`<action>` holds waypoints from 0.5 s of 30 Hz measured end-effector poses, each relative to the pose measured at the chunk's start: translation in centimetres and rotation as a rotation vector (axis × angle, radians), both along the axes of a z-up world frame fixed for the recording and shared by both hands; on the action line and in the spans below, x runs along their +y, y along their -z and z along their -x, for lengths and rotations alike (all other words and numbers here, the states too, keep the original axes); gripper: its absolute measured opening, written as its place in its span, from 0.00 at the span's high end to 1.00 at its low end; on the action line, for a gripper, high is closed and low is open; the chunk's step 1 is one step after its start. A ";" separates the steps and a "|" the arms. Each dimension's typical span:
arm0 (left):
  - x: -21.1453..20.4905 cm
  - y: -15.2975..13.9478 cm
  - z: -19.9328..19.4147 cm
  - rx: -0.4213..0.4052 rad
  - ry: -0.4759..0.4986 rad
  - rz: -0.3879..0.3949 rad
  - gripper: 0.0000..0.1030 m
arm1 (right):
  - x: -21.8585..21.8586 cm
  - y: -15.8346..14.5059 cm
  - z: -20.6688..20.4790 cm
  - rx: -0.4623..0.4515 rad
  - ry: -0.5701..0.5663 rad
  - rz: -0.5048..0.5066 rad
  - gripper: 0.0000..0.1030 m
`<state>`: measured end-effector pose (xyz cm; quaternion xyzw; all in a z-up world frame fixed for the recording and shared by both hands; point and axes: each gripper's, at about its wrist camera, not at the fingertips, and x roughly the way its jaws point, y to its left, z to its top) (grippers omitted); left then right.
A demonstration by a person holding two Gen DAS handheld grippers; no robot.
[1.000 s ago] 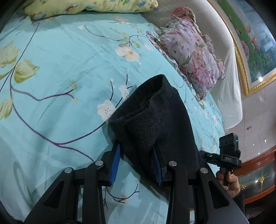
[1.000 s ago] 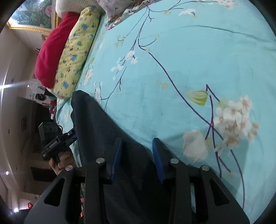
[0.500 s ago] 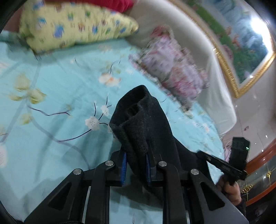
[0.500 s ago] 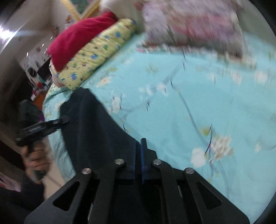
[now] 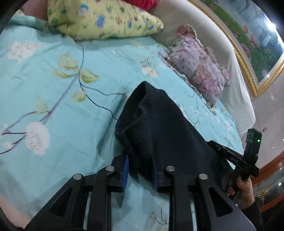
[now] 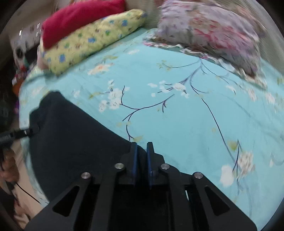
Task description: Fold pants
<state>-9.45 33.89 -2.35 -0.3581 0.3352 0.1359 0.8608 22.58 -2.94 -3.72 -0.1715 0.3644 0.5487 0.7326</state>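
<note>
The dark pants lie on the turquoise flowered bed sheet, with one end bunched into a raised fold. That thick fold sits between the blue pads of my left gripper, which press on it while the jaws are opening. In the right wrist view the pants spread to the lower left. My right gripper has its pads close together on the pants' edge, dark cloth in the narrow gap, and its jaws are opening too. Each gripper shows in the other's view: the right one and the left one, both at the cloth.
A yellow patterned pillow, a red pillow and a purple floral pillow lie at the head of the bed. A white padded headboard and a gold-framed picture stand behind. A hand holds the right gripper.
Both grippers' jaws closed onto the pants, then widened slightly. Both hands moved and lifted the cloth; both views now face more toward the pillows, and the right view has rolled.
</note>
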 end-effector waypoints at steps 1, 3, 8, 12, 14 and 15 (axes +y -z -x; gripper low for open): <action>-0.3 -0.6 0.6 0.010 -0.016 -0.028 0.60 | -1.0 -0.5 -0.2 0.015 0.024 -0.021 0.80; -0.9 -2.3 2.2 -0.016 -0.052 -0.083 0.59 | -3.6 -1.9 -0.2 0.041 0.057 -0.082 0.79; -3.7 -5.7 2.8 -0.059 0.007 -0.144 0.60 | -9.3 -4.1 0.6 0.088 0.094 -0.172 0.79; -7.0 -7.3 0.4 -0.081 0.113 -0.159 0.60 | -13.8 -4.8 1.0 0.103 0.147 -0.216 0.78; -8.7 -7.5 -1.4 -0.088 0.175 -0.142 0.59 | -16.4 -4.7 1.2 0.121 0.193 -0.244 0.73; -9.9 -7.4 -2.5 -0.089 0.217 -0.131 0.59 | -18.3 -4.6 1.0 0.142 0.227 -0.260 0.66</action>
